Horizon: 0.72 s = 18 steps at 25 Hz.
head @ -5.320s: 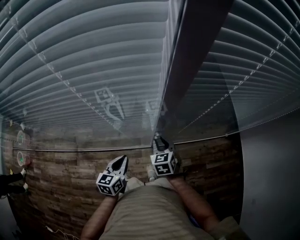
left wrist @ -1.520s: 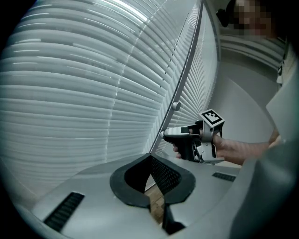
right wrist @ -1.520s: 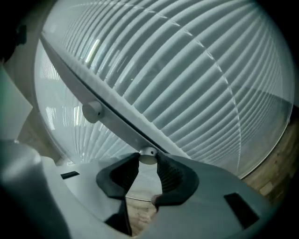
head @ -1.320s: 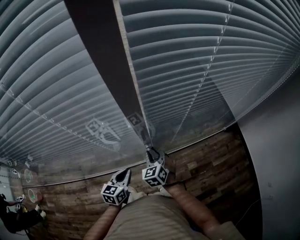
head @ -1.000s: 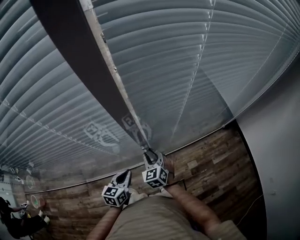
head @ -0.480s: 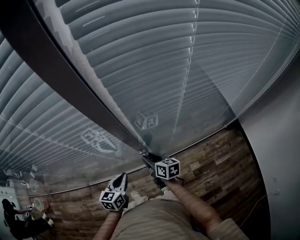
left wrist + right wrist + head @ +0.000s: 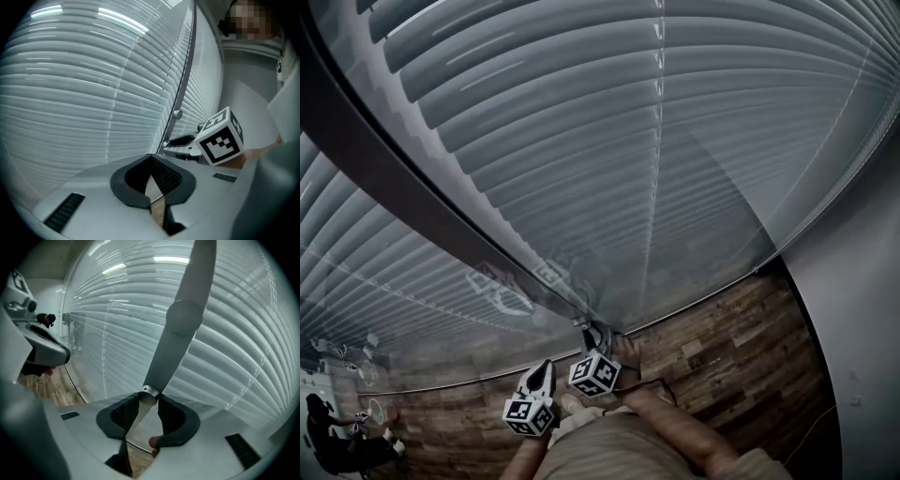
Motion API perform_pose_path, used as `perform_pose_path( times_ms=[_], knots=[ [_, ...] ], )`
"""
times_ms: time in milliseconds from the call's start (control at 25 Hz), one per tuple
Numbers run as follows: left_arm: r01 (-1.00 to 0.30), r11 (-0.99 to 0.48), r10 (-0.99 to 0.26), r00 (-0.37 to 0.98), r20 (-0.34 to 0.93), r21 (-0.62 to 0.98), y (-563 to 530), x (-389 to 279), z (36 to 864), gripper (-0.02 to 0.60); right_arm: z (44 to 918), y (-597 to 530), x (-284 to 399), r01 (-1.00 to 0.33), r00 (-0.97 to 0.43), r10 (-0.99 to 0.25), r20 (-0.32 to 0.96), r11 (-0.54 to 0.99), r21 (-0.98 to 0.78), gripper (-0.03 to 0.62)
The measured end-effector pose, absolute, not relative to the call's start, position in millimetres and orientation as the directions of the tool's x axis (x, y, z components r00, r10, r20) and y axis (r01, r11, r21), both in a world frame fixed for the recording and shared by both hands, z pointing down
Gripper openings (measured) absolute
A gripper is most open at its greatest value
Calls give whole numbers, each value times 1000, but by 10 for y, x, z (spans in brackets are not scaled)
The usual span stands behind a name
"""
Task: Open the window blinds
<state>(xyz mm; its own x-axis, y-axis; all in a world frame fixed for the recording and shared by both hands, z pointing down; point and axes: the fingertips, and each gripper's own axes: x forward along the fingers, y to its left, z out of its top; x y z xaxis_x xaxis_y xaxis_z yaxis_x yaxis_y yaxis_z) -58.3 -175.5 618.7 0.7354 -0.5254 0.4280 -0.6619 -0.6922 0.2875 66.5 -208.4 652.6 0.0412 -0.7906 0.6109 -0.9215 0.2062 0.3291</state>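
Since the frame half a second back, the right gripper (image 7: 592, 330) has swung down and left in the head view. It now sits just beside the left gripper (image 7: 543, 366), and the wand (image 7: 180, 329) it carries slants further toward the upper left. The window blinds (image 7: 694, 141) fill most of every view, with grey slats overlapping closely and thin cords running down them. A wood-plank floor (image 7: 722, 328) lies below. The wand hangs in front of the slats, and its capped lower end sits right between the right gripper's 2 pads, which are clenched on it. The left gripper hovers low, apart from the wand, its jaws pressed together with nothing between them.
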Motion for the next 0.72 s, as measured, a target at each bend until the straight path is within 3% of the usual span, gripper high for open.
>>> perform_pose_path(
  times_ms=[80, 200, 280, 440, 600, 640, 720],
  knots=[
    [-658, -697, -533, 741, 409, 283, -1736, -520, 6129, 12, 6514, -2093, 681, -956, -35, -789, 613, 206, 209, 132],
    [-662, -690, -537, 740, 405, 293, -1724, -460, 6124, 12, 6486, -2064, 704, -971, -237, -793, 561, 207, -118, 143],
    [-670, -682, -545, 733, 407, 294, -1707, -466, 6115, 12, 6461, -2025, 762, -923, -339, -797, 501, 179, -340, 187],
    [-691, -664, -564, 714, 414, 286, -1705, -529, 6193, 12, 6539, -2039, 836, -724, -477, -798, 367, 120, -680, 196],
    [-705, -652, -584, 702, 408, 280, -1749, -570, 6180, 12, 6532, -2095, 737, -610, -542, -794, 274, 148, -779, 193],
    [-708, -651, -590, 699, 404, 275, -1772, -580, 6158, 12, 6538, -2112, 720, -597, -539, -798, 269, 137, -790, 146],
    [-710, -650, -598, 697, 395, 269, -1813, -589, 6118, 12, 6537, -2122, 712, -601, -518, -810, 275, 115, -791, 133]
  ],
)
